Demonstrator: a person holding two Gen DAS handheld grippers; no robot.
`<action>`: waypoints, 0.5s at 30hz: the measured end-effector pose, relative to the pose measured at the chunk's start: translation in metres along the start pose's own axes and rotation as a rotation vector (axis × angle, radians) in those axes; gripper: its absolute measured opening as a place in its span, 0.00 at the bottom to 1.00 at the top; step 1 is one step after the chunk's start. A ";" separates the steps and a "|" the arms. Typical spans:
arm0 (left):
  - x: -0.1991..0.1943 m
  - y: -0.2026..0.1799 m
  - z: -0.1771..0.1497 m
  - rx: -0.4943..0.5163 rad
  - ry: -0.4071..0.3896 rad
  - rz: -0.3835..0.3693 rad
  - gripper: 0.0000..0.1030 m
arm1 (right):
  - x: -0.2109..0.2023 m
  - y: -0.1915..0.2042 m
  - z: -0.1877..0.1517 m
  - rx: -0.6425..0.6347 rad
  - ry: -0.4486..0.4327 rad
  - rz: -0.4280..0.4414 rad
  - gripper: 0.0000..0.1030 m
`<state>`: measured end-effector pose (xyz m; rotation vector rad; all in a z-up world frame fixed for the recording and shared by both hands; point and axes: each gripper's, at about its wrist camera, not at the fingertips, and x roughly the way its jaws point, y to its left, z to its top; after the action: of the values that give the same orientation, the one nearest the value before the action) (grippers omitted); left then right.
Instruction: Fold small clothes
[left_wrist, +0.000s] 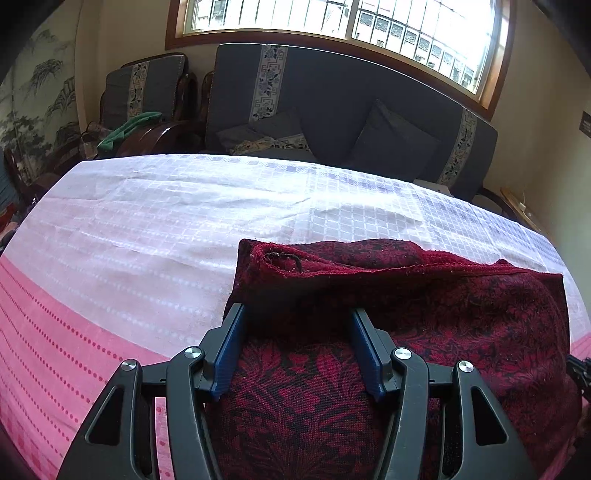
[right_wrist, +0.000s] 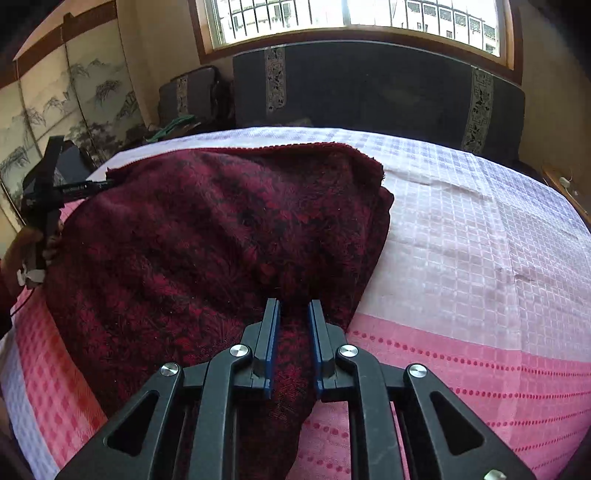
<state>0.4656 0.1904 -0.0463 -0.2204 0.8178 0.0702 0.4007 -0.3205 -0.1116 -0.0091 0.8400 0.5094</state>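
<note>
A dark red patterned cloth (left_wrist: 424, 314) lies folded over on the pink and white bedspread (left_wrist: 147, 229). My left gripper (left_wrist: 297, 314) is open, its jaws wide apart over the cloth's near left part. In the right wrist view the same cloth (right_wrist: 207, 236) spreads left of centre. My right gripper (right_wrist: 294, 304) is shut on a bunched fold of the cloth at its near right corner. The left gripper (right_wrist: 48, 192) shows at the cloth's far left edge in that view.
The bedspread (right_wrist: 480, 258) stretches to the right of the cloth. A dark sofa with cushions (left_wrist: 351, 122) stands behind the bed under a bright window (left_wrist: 351, 26). A painted screen (right_wrist: 55, 110) stands at the left. A small wooden table (left_wrist: 521, 206) sits at far right.
</note>
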 end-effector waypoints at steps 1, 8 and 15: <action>0.000 0.000 0.000 0.000 0.000 0.001 0.56 | -0.002 -0.006 0.003 0.047 0.012 0.024 0.12; 0.000 0.000 0.000 0.000 -0.001 0.001 0.56 | -0.057 -0.001 -0.028 0.177 -0.089 0.145 0.15; 0.000 0.001 -0.001 -0.006 -0.004 -0.008 0.56 | -0.052 0.035 -0.070 0.025 0.017 -0.094 0.11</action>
<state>0.4649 0.1912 -0.0466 -0.2291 0.8129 0.0655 0.3070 -0.3265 -0.1151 -0.0295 0.8590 0.4111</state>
